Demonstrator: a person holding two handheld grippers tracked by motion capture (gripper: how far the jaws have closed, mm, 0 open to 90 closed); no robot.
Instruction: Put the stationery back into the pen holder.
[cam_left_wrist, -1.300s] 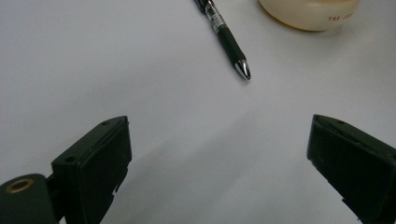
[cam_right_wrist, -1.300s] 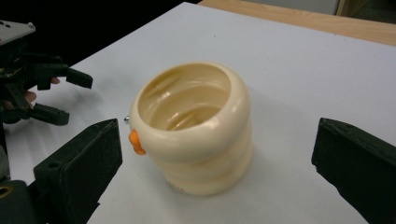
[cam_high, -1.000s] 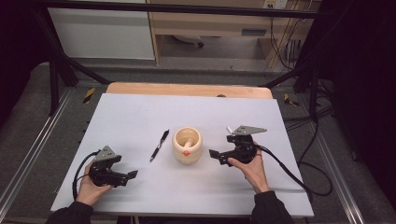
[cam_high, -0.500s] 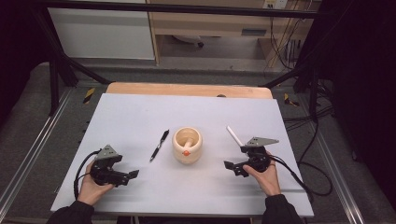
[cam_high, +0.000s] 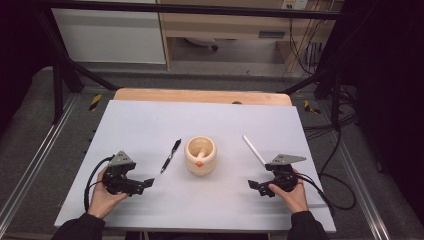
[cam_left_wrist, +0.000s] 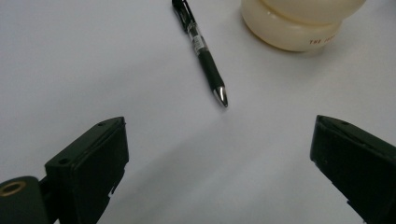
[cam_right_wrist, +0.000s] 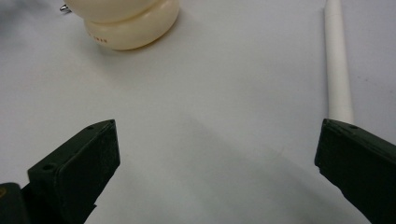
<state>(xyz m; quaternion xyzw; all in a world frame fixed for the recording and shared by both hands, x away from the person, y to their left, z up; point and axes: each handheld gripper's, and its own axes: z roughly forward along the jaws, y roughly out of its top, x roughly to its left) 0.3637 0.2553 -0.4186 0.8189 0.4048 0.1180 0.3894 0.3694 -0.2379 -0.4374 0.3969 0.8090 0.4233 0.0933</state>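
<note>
A cream round pot (cam_high: 200, 155) stands mid-table with a pale stick and an orange piece inside it. Left of it lies a black pen (cam_high: 170, 155), and to its right a white stick (cam_high: 254, 149) lies flat. My left gripper (cam_high: 145, 183) rests near the front left, open and holding nothing. In the left gripper view the pen (cam_left_wrist: 201, 49) points its tip at the open gap, with the pot (cam_left_wrist: 299, 23) beyond. My right gripper (cam_high: 254, 186) is at the front right, open too. Its view has the pot (cam_right_wrist: 126, 21) ahead on the left and the white stick (cam_right_wrist: 338, 65) ending just above the right jaw.
The white table top (cam_high: 150, 120) sits on a wooden board (cam_high: 200, 95) at the far edge. Cables trail from both grippers, the right one looping off the table's right side (cam_high: 325, 190). Metal rails and black frame legs flank the table.
My right gripper has drawn back from beside the pot toward the front right edge, and the white stick now lies uncovered on the table. The left gripper has stayed put.
</note>
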